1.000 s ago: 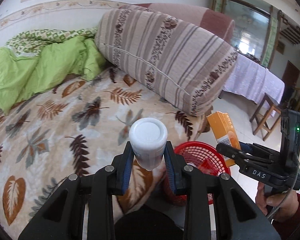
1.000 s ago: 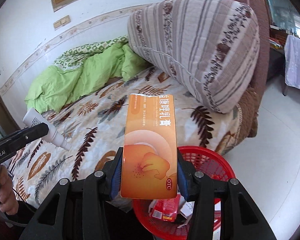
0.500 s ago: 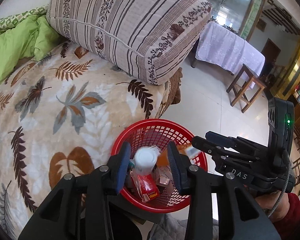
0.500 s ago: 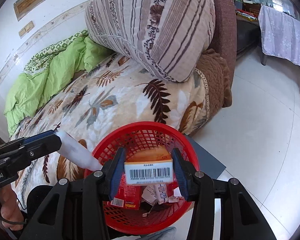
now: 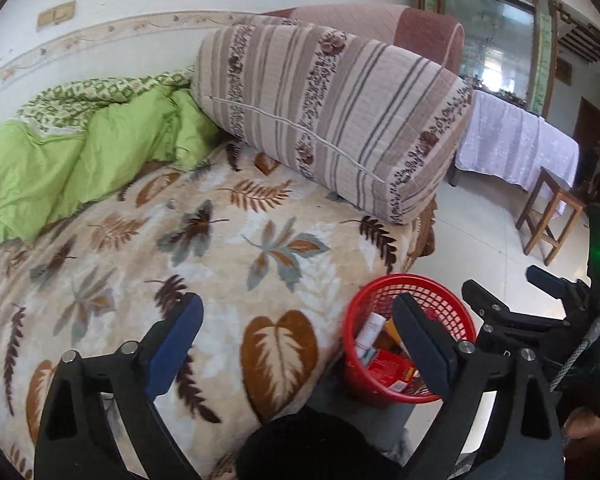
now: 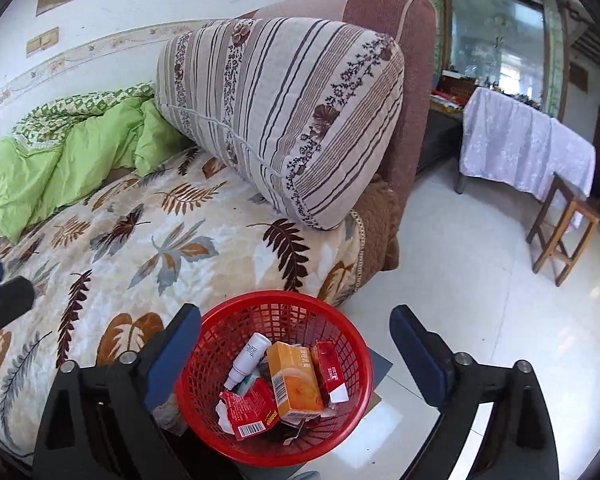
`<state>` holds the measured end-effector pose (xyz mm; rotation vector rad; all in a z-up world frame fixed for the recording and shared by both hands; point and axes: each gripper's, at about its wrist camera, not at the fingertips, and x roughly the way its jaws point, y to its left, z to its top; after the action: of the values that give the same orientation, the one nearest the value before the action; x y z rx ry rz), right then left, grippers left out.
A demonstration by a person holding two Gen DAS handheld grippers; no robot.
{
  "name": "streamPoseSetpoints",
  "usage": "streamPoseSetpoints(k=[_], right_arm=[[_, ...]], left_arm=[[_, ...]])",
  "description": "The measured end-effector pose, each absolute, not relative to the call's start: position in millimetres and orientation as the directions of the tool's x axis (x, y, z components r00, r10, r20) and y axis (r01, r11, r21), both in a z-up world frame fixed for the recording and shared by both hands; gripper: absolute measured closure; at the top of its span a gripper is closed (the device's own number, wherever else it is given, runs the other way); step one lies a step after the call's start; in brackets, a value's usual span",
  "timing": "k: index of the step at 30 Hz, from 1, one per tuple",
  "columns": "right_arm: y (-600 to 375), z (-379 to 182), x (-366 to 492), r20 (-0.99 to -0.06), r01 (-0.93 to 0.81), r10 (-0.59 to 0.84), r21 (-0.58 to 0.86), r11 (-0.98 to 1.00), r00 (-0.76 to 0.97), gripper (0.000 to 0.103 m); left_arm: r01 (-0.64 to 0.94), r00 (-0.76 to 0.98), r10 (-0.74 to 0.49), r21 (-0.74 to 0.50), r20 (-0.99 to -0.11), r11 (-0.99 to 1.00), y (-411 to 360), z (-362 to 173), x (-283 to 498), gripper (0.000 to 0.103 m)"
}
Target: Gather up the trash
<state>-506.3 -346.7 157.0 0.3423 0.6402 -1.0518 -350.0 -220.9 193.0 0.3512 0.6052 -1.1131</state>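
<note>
Now both of my hand-held grippers stand wide and empty: the left hand-held gripper (image 5: pixel 298 332) has just been opening, with nothing between its blue pads (image 5: pixel 176 344), and the right hand-held gripper (image 6: pixel 296 344) has just been opening too, its fingers (image 6: pixel 418 354) parted on either side of the red basket (image 6: pixel 220 332) below it. The basket sits on the floor just beside the bed (image 6: pixel 204 216), at the corner where the leaf-print blanket hangs over. Inside it lie the white bottle (image 6: pixel 249 358), tilted with its narrow end down, the orange box (image 6: pixel 296 380) beside it, a red packet (image 6: pixel 249 408) with a barcode showing, and a red-and-white carton (image 6: pixel 331 368) against the far wall; there may be more scraps beneath, but I cannot make them out. In the left view the same basket (image 5: pixel 380 292) shows past my right finger, with the other gripper (image 5: pixel 500 300) close on its far side. A striped bolster (image 5: pixel 332 120) and a green quilt (image 5: pixel 60 160) lie on the bed.
</note>
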Motion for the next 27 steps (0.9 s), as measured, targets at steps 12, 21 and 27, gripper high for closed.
streamPoseSetpoints(k=[12, 21, 27], right_arm=[[-267, 140, -462, -0.628, 0.816, -0.691, -0.149, 0.558, 0.358, 0.001], [-250, 143, -453, -0.610, 0.801, -0.709, -0.194, 0.566, 0.354, 0.001], [-249, 142, -452, -0.614, 0.799, -0.705, -0.192, 0.570, 0.355, 0.001]], left_arm=[[0.771, 0.567, -0.594, 0.115, -0.571, 0.626, -116, 171, -325, 0.000], [0.712, 0.626, -0.519, 0.154, -0.582, 0.685, -101, 159, -316, 0.000], [0.719, 0.593, -0.523, 0.110, -0.612, 0.686, -101, 152, -309, 0.000]])
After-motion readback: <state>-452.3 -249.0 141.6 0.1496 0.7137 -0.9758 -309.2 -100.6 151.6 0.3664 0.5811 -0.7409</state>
